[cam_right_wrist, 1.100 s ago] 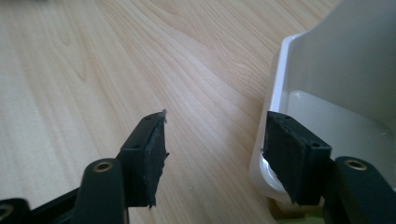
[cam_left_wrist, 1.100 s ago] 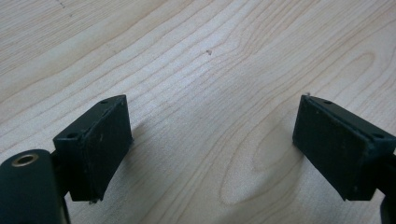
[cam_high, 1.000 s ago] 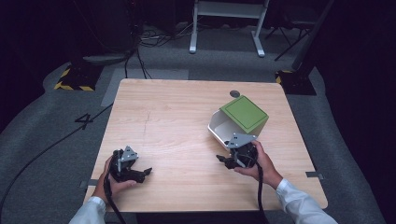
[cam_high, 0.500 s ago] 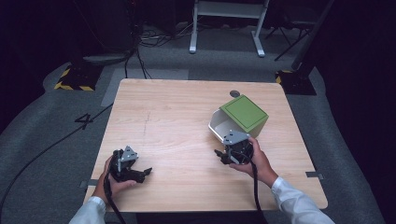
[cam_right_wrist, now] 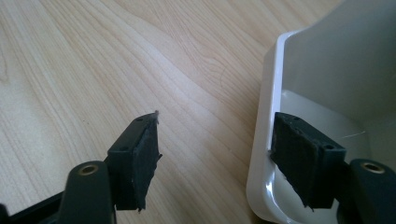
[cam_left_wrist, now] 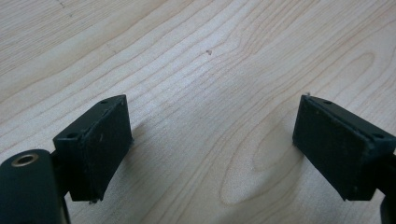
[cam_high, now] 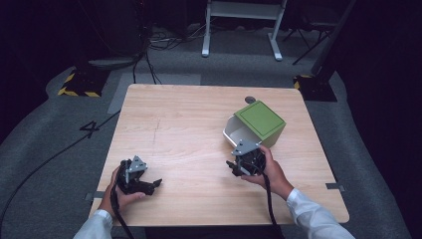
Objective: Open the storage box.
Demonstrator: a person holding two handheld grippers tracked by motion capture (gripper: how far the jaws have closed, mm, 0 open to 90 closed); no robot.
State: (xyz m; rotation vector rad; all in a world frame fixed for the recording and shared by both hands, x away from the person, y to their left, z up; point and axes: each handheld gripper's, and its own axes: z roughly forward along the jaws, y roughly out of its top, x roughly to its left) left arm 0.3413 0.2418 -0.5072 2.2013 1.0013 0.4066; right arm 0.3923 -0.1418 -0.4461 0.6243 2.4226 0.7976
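A box with a green top [cam_high: 260, 119] and white inside [cam_high: 235, 133] lies on its side at the right of the wooden table [cam_high: 184, 124], its mouth facing the near left. My right gripper [cam_high: 238, 162] is open at that mouth. In the right gripper view [cam_right_wrist: 215, 119] one jaw hangs over bare wood and the other sits just inside the white box [cam_right_wrist: 327, 70], so the rim [cam_right_wrist: 261, 140] stands between them. My left gripper [cam_high: 149, 183] rests open near the front left edge, with only wood between its jaws in the left gripper view [cam_left_wrist: 212, 102].
A small dark round disc [cam_high: 250, 99] sits on the table just behind the box. Bare wood stretches across the middle and far left of the table. Beyond the far edge stand a white metal frame [cam_high: 244, 30] and floor cables [cam_high: 149, 55].
My right gripper has moved left and forward, up to the box's open mouth. The left gripper and the box have stayed put.
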